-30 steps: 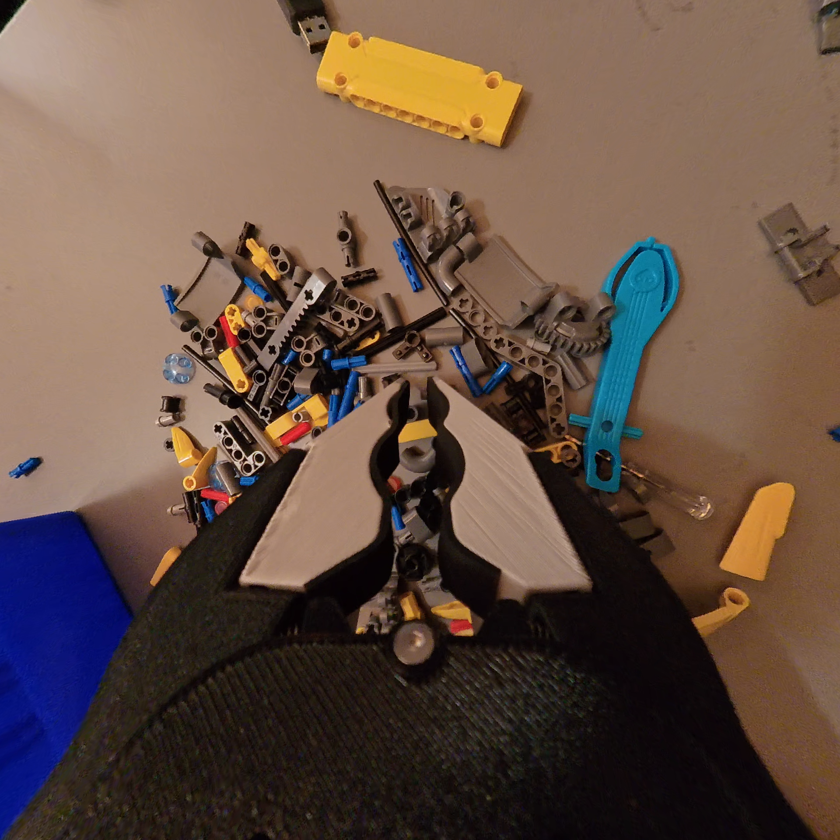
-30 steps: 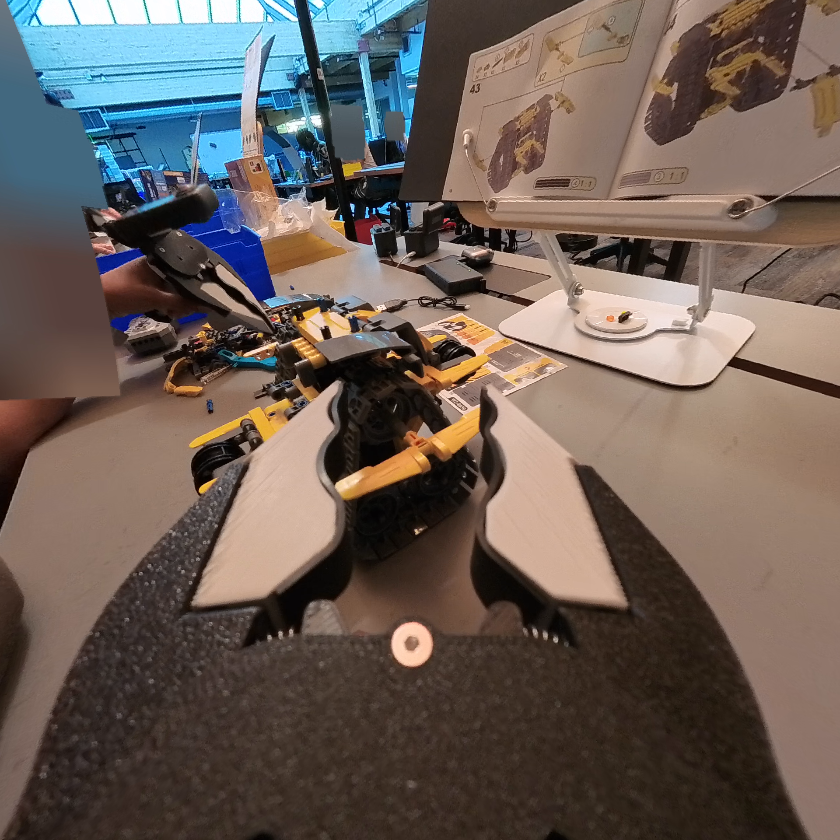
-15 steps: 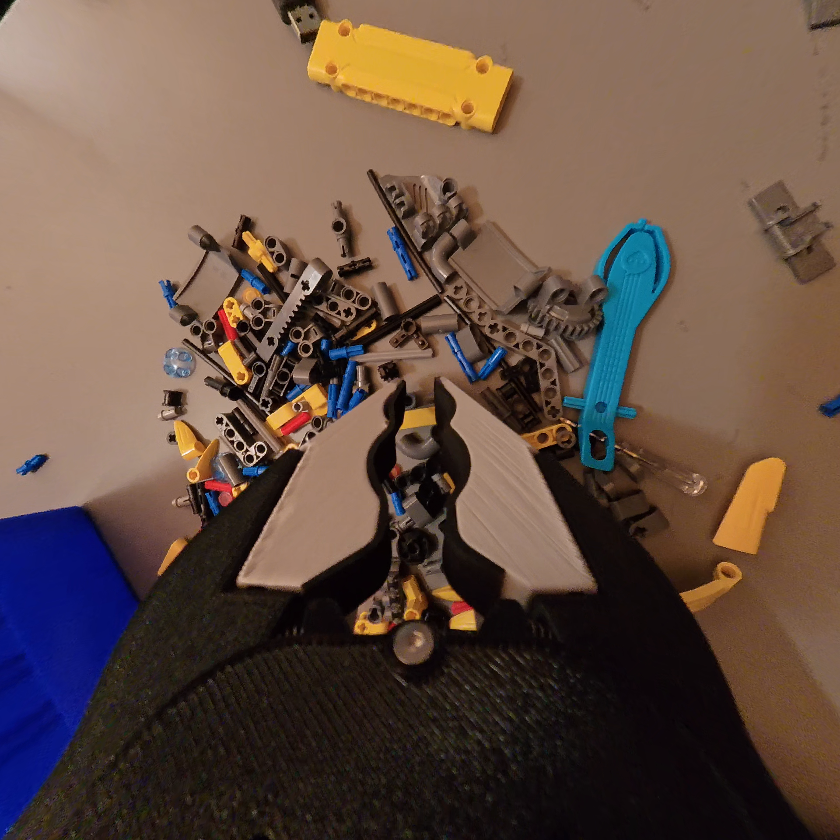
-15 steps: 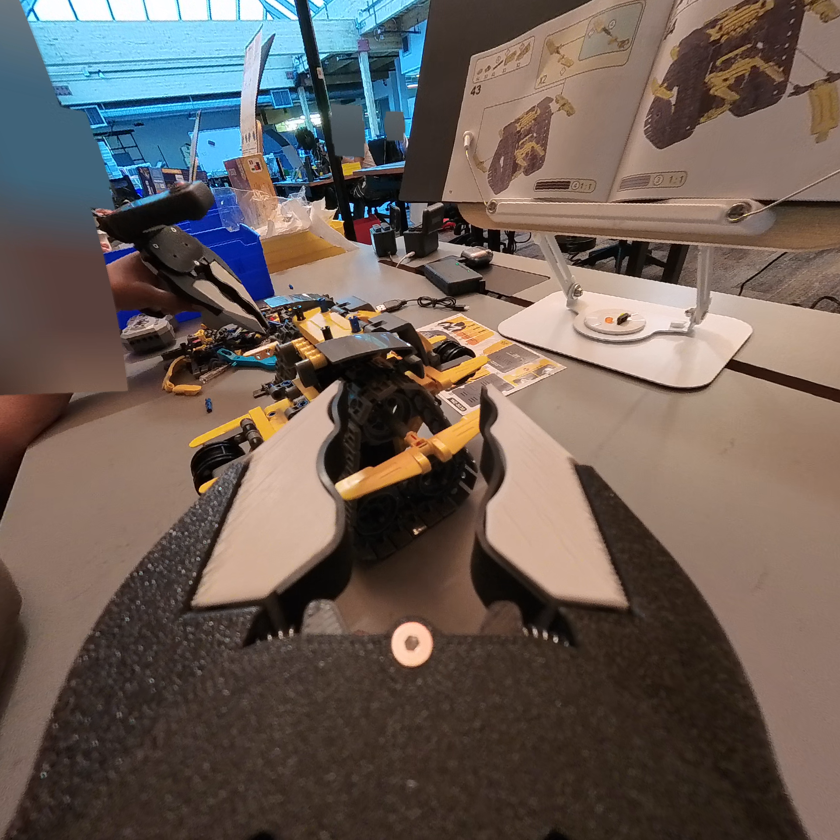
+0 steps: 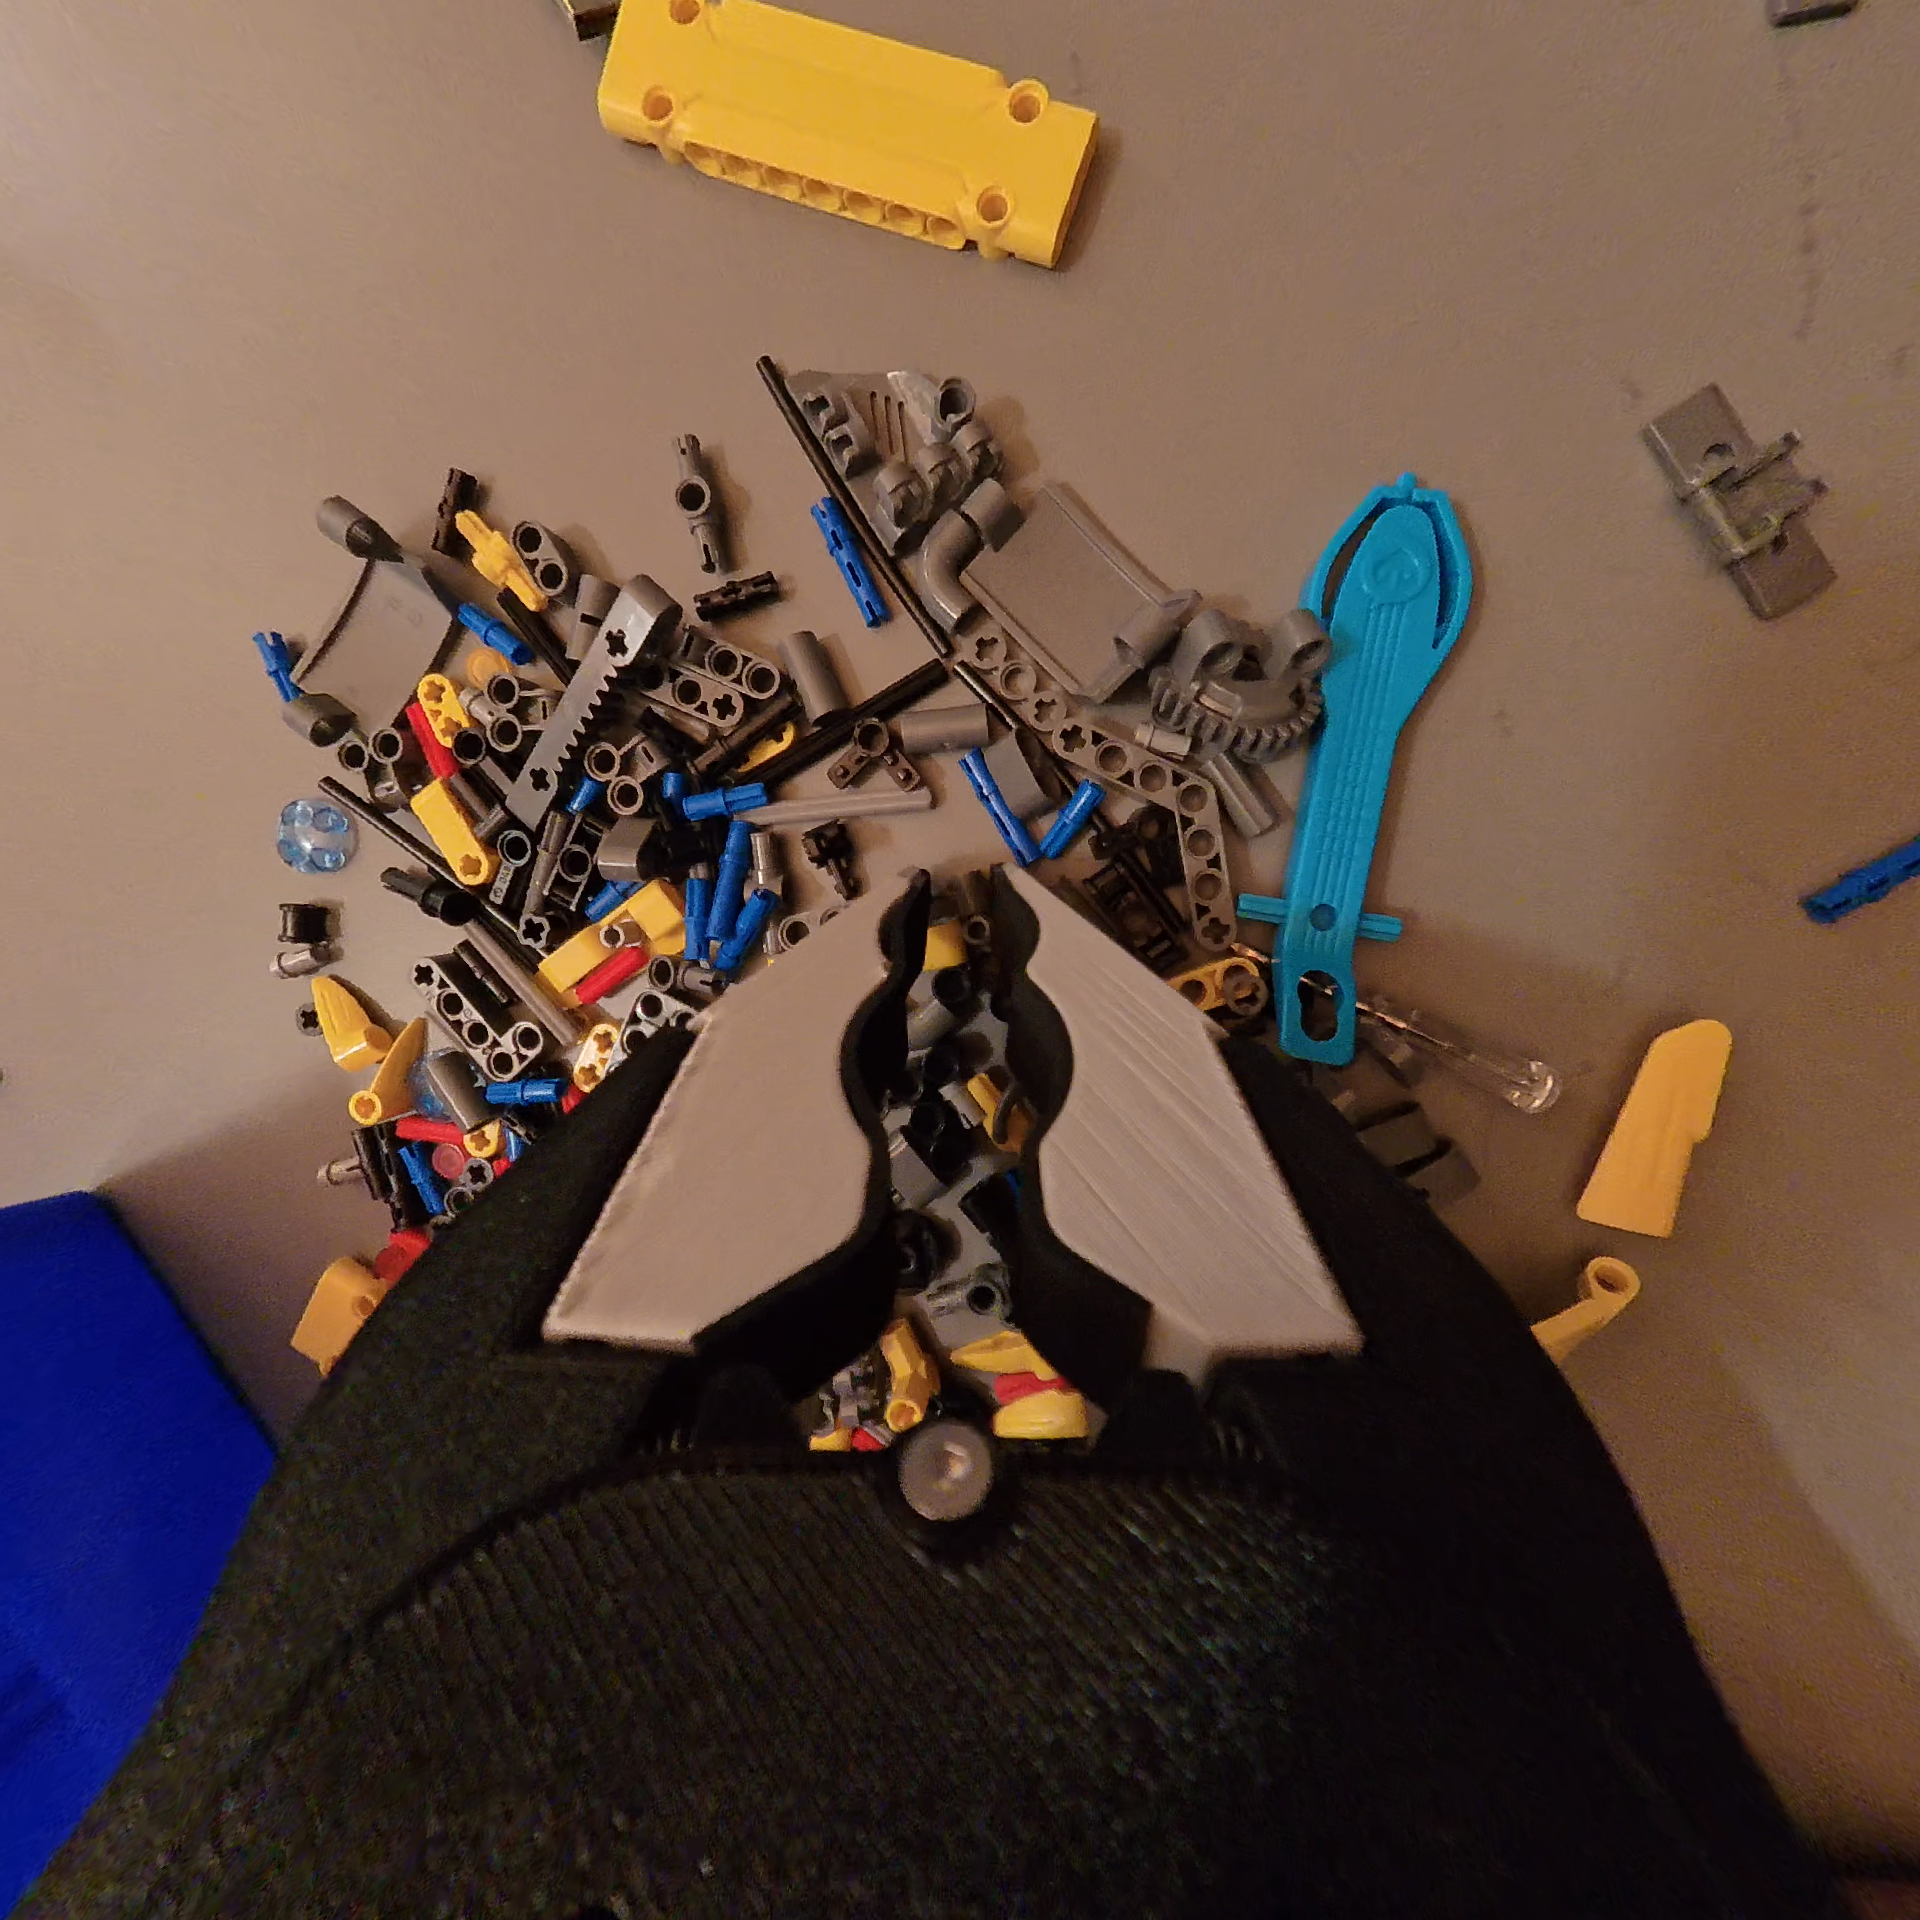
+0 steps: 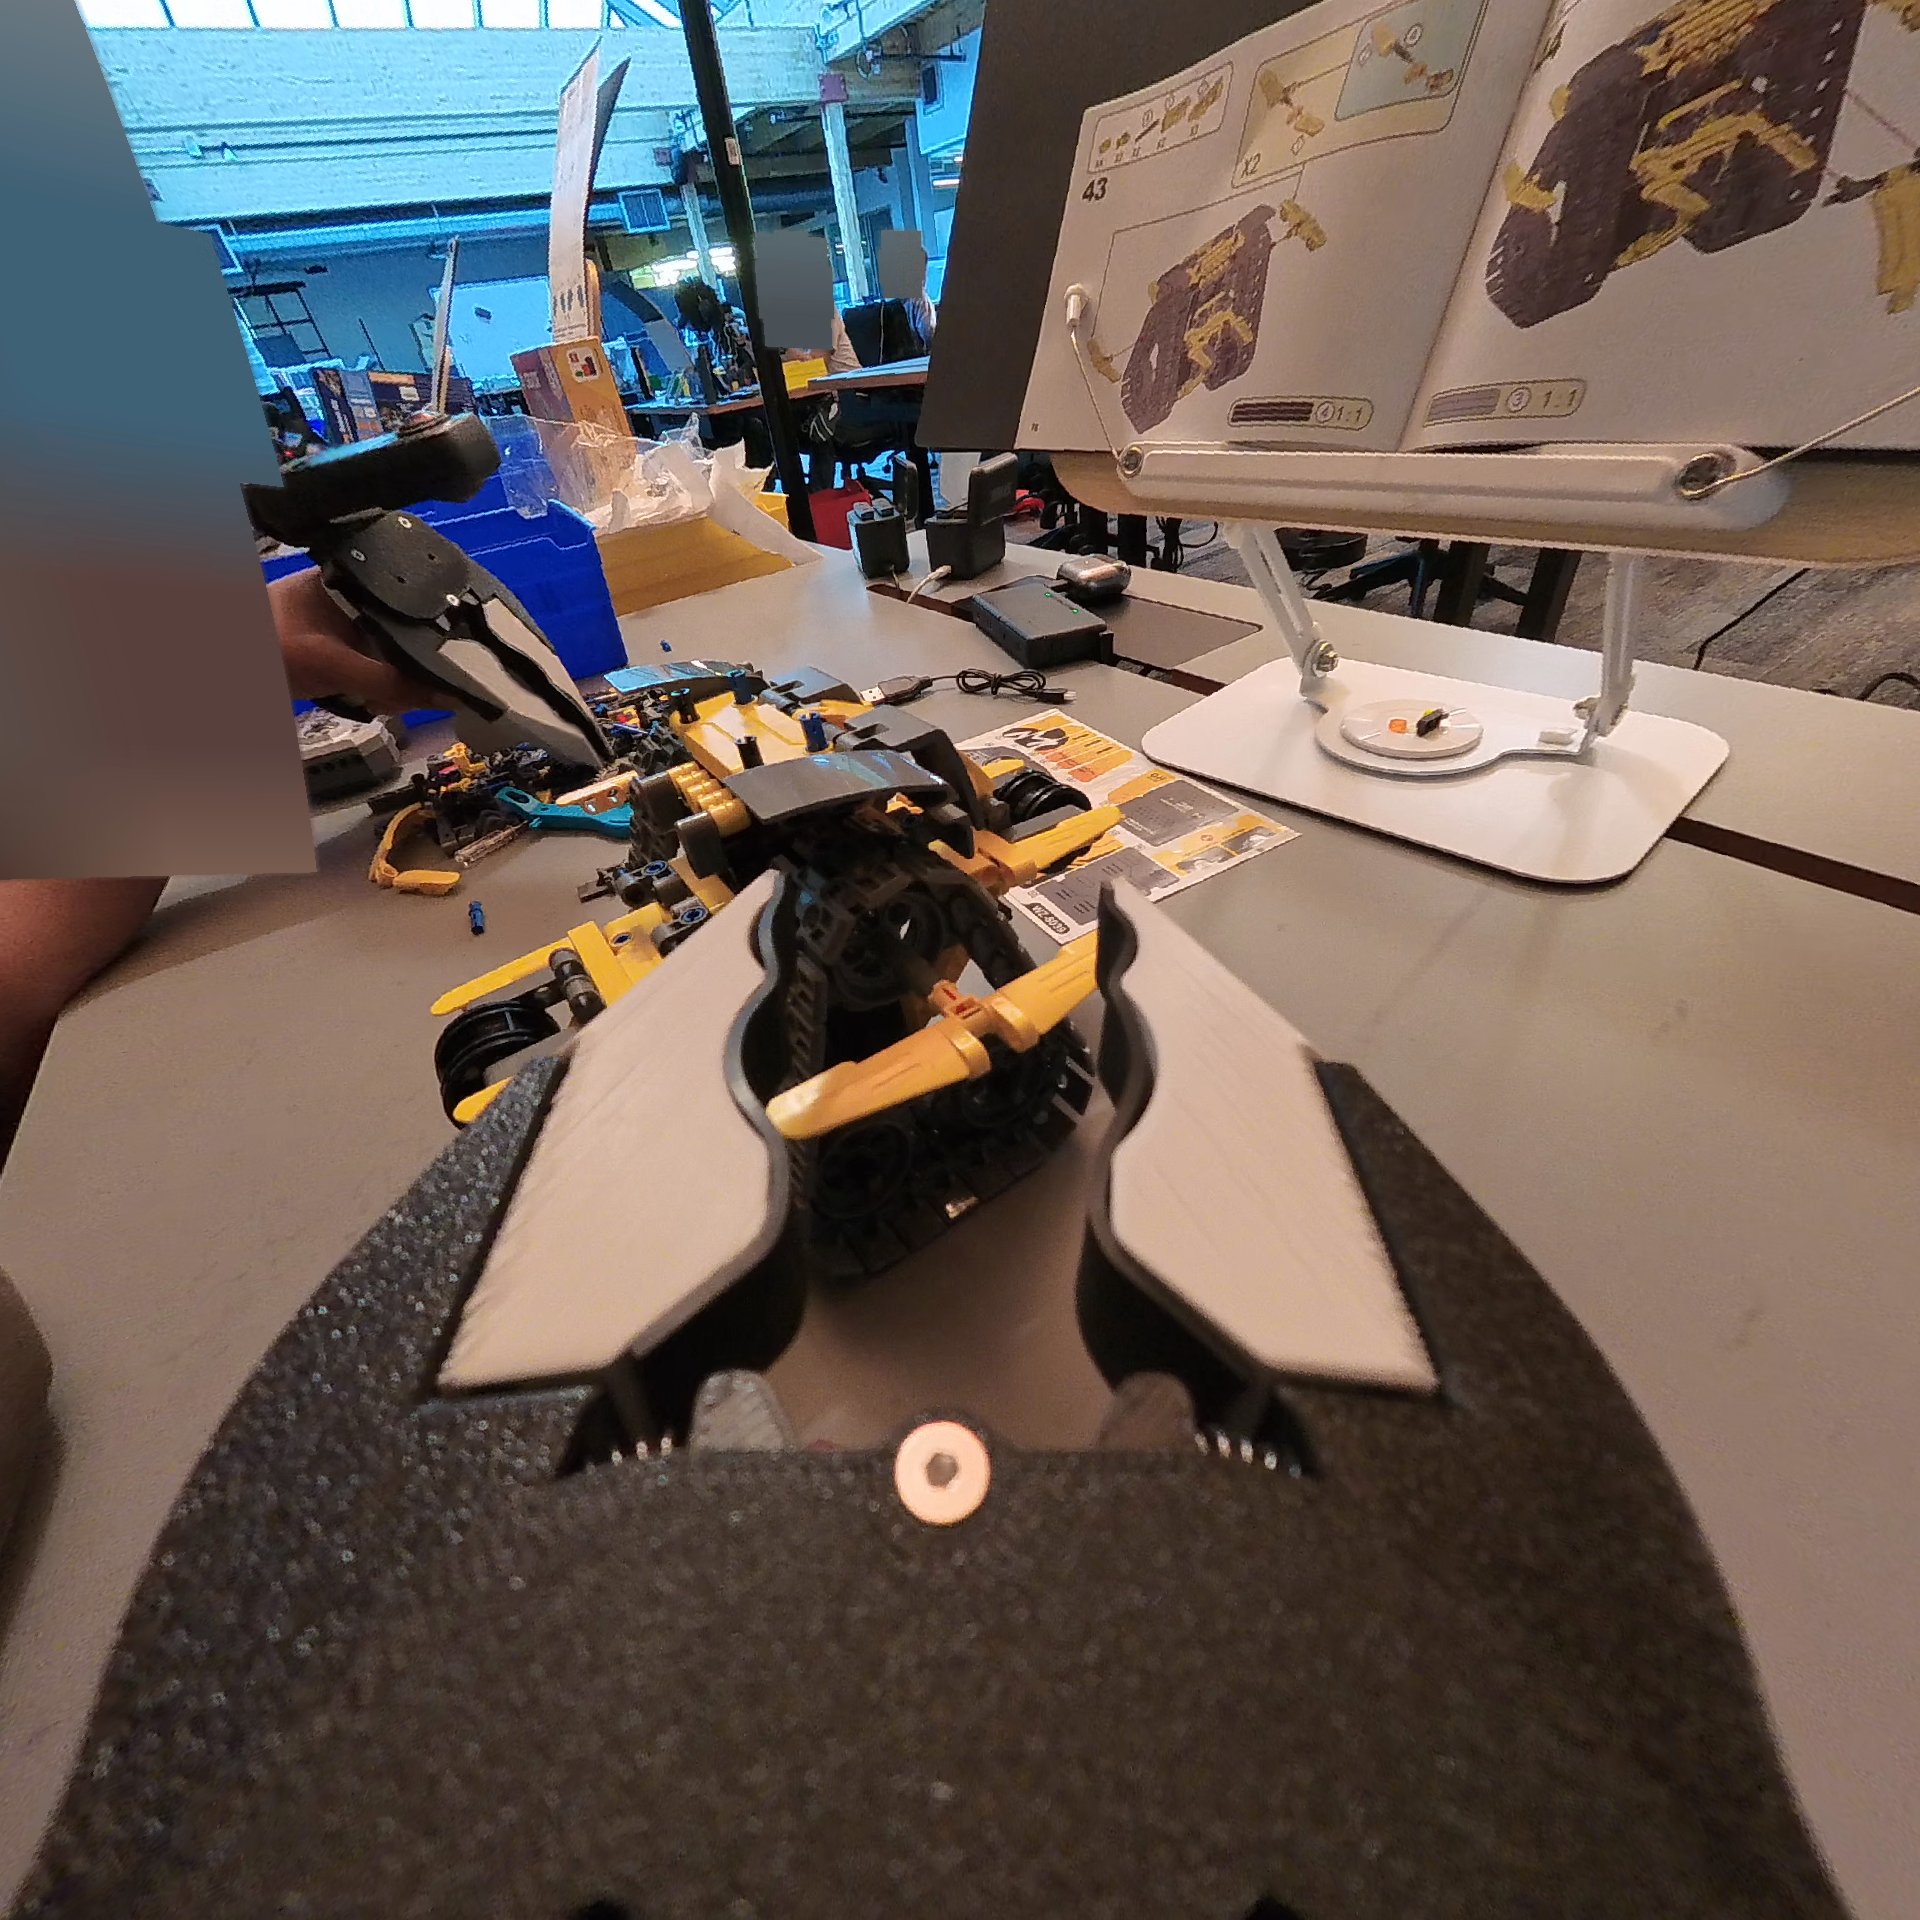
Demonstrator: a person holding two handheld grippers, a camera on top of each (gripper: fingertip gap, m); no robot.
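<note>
My left gripper (image 5: 961, 883) hovers over a pile of small building pieces (image 5: 644, 790), grey, black, blue, yellow and red, on a grey table (image 5: 312, 312). Its jaws stand a narrow gap apart with nothing between the tips. It also shows in the right wrist view (image 6: 499, 675), held by a hand and pointing down at the pile. My right gripper (image 6: 940, 894) is open wide, its fingers on either side of the near end of a black and yellow model vehicle (image 6: 831, 790). A yellow blade piece (image 6: 935, 1049) crosses between the fingers.
A long yellow beam (image 5: 842, 135) lies beyond the pile, with a teal prying tool (image 5: 1361, 707) and a yellow panel (image 5: 1657, 1132) to its right. A blue bin (image 5: 94, 1455) is at the near left. An open instruction book (image 6: 1455, 208) rests on a white stand (image 6: 1455, 790), with a leaflet (image 6: 1143, 831) beside the model. The left gripper's tips are roughly 45 cm from the right gripper's.
My left gripper has sunk a little and drawn slightly toward the near side of the pile, with its jaws a touch wider. The right gripper and the model have not moved.
</note>
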